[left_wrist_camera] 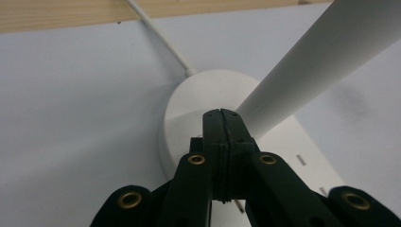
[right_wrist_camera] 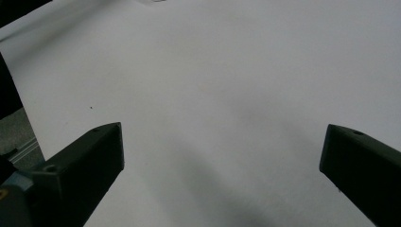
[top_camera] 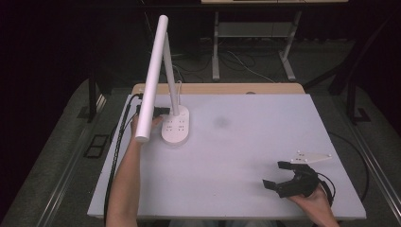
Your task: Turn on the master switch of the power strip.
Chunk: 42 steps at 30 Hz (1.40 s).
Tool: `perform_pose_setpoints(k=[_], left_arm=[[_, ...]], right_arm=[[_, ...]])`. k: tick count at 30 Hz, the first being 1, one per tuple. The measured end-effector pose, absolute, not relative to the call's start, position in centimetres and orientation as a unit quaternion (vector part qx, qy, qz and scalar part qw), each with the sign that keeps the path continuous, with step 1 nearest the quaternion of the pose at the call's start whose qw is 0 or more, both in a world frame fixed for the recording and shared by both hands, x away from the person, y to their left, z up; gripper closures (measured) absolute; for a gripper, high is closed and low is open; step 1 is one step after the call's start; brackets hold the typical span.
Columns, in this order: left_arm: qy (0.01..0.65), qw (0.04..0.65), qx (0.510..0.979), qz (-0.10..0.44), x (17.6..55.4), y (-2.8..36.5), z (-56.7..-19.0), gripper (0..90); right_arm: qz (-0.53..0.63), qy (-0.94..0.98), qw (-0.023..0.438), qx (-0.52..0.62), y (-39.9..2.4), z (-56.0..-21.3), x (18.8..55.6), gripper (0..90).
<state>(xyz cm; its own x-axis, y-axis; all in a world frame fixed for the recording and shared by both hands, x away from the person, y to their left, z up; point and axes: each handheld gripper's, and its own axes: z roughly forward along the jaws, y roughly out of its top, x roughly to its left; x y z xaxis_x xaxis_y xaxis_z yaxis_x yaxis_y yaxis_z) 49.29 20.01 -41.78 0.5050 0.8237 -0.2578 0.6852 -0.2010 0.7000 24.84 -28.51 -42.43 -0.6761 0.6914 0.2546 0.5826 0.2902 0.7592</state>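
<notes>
Left gripper view: left gripper (left_wrist_camera: 221, 113) fingers clenched together, empty, tips over the lamp base (left_wrist_camera: 189, 101). Right gripper (top_camera: 280, 176) fingers spread wide, empty, near the bench's (top_camera: 246, 142) right front corner.

Our left gripper (left_wrist_camera: 221, 113) has its jaws pressed flat together, nothing between them, forearm stretched far forward. Our right gripper (top_camera: 280, 175) rests low, jaws spread wide apart, empty space between them.
</notes>
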Motion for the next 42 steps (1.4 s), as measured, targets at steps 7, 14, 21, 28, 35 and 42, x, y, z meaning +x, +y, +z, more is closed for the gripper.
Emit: perform_pose_setpoints(k=[7,14,21,28,35,42], left_arm=[[0.494,0.395,0.768,0.097,49.23,19.93,-42.12,90.0],[0.499,0.404,0.761,0.094,49.20,20.11,-42.37,90.0],[0.499,0.403,0.762,0.093,49.20,20.00,-42.42,90.0],[0.504,0.395,0.763,0.090,49.28,19.88,-42.33,90.0],[0.511,0.386,0.764,0.080,49.53,19.76,-42.31,90.0],[0.525,0.392,0.752,0.068,49.54,19.81,-42.40,90.0]], right_arm=[[0.443,0.801,0.060,0.398,-28.51,-42.45,24.83,0.1],[0.442,0.802,0.062,0.397,-28.39,-42.46,24.78,0.1],[0.442,0.801,0.061,0.398,-28.53,-42.42,24.80,0.1],[0.442,0.800,0.060,0.401,-28.56,-42.38,24.78,0.0],[0.444,0.799,0.063,0.400,-28.79,-42.26,24.77,0.0],[0.449,0.797,0.069,0.399,-29.16,-42.12,24.75,0.1]])
